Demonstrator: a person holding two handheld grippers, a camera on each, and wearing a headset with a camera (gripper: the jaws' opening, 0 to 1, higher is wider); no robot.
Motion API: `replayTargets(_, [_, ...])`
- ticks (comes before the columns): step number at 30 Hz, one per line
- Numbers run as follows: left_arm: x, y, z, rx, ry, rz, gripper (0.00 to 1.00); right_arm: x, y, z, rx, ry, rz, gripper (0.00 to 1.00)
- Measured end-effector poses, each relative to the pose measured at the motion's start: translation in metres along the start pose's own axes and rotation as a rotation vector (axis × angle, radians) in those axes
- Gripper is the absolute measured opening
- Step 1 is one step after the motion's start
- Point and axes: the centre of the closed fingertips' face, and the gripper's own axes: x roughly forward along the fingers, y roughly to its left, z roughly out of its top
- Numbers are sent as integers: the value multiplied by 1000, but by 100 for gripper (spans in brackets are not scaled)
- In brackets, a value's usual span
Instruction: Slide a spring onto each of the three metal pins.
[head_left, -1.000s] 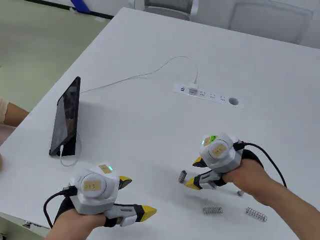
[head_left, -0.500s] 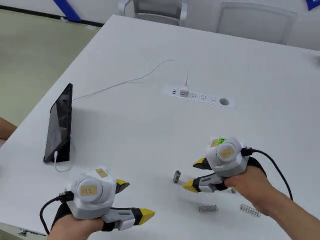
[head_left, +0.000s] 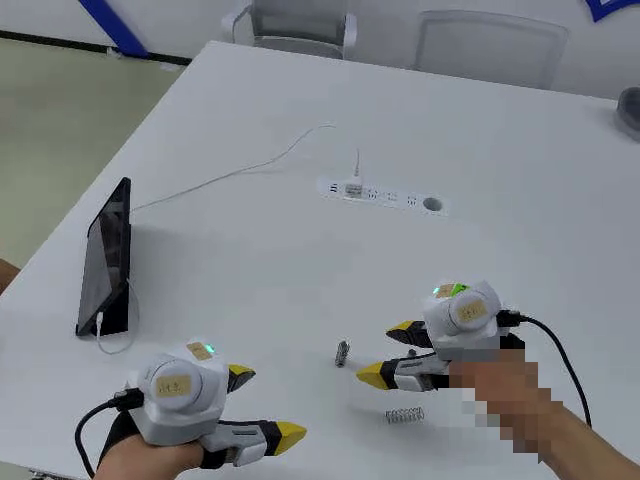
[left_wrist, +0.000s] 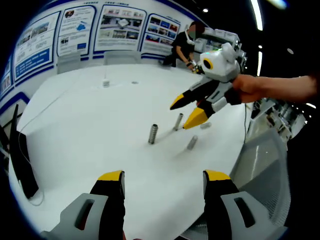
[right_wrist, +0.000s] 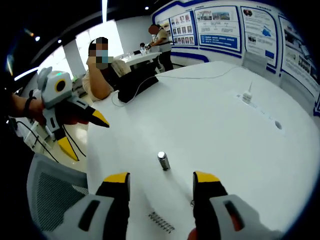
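Observation:
A short upright pin with a ribbed, spring-like look stands on the white table. It shows again as the pin and the pin. A thinner pin stands just below my right gripper. A loose spring lies flat near it, also seen as the spring and the spring. My right gripper is open and empty, its tips just right of the ribbed pin. My left gripper is open and empty at the near edge, left of the pin.
A tablet stands propped at the table's left edge. A power strip with a white cable lies at mid-table. Chairs stand at the far side. A seated person is beyond the table.
The head camera has swung up and to the right, so everything sits lower and further left. Both grippers hold nearly the same places by the pin. One lying spring is now behind the hand.

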Motion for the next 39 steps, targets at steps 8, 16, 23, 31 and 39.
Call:
replayTargets(8, [4,-5,5,17,7,-7,65,-15,-2,-4,57,-52,-27,56])
replayTargets(16, [10,-11,8,24,11,-16,65,-24,-2,-13,99,-83,-47,60])
replayTargets(23, [14,-14,8,26,18,-22,65,-36,-3,-21,123,-104,-70,63])
replayTargets(31, [19,-17,8,28,25,-29,65,-47,4,-35,134,-111,-78,68])
replayTargets(39, [27,-22,7,32,35,-42,66,-56,5,-54,180,-113,-95,71])
